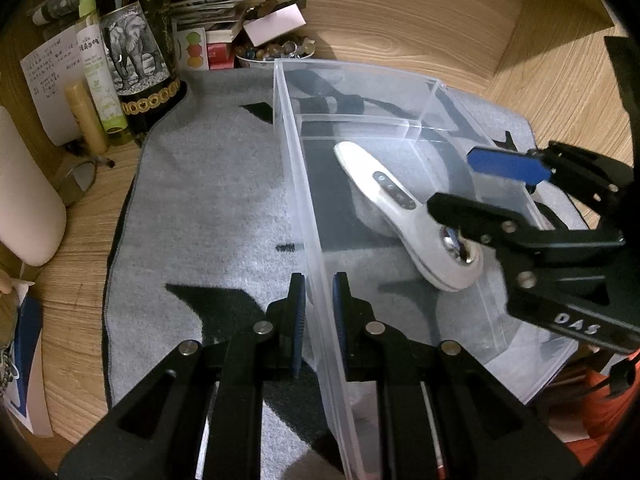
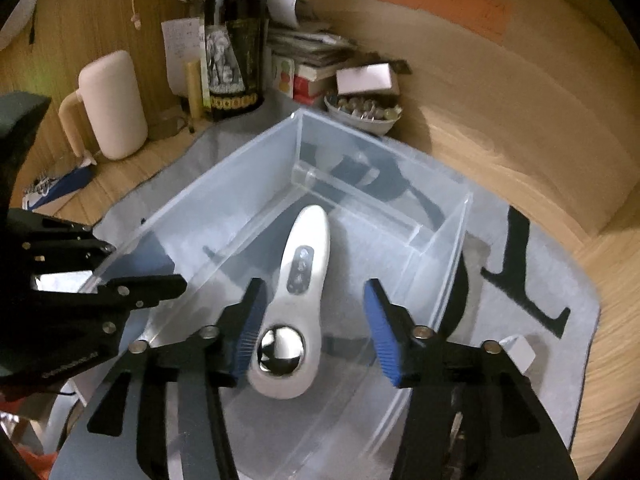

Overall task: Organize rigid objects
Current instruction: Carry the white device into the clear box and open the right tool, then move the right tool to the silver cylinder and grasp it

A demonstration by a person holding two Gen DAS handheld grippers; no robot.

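Left claw [image 1: 319, 312]: angled steeply down, its blue pads pinched on the near wall of the clear bin [image 1: 298, 184], one pad outside and one inside.
Right claw [image 2: 316, 326]: angled down into the bin, jaws standing apart around the head of the white device; the left pad [image 2: 250, 330] sat touching or just beside the head, the blur left that unclear, and the right pad was clear of it.
White device [image 2: 304, 280]: lay flat on the bin floor in the large compartment, metal ball at the near end, handle pointing toward the divider.
Bin: rested on a grey mat [image 1: 200, 200] on the wooden counter [image 1: 400, 12].
Background: a dark bottle [image 2: 232, 40] stood beyond the mat.
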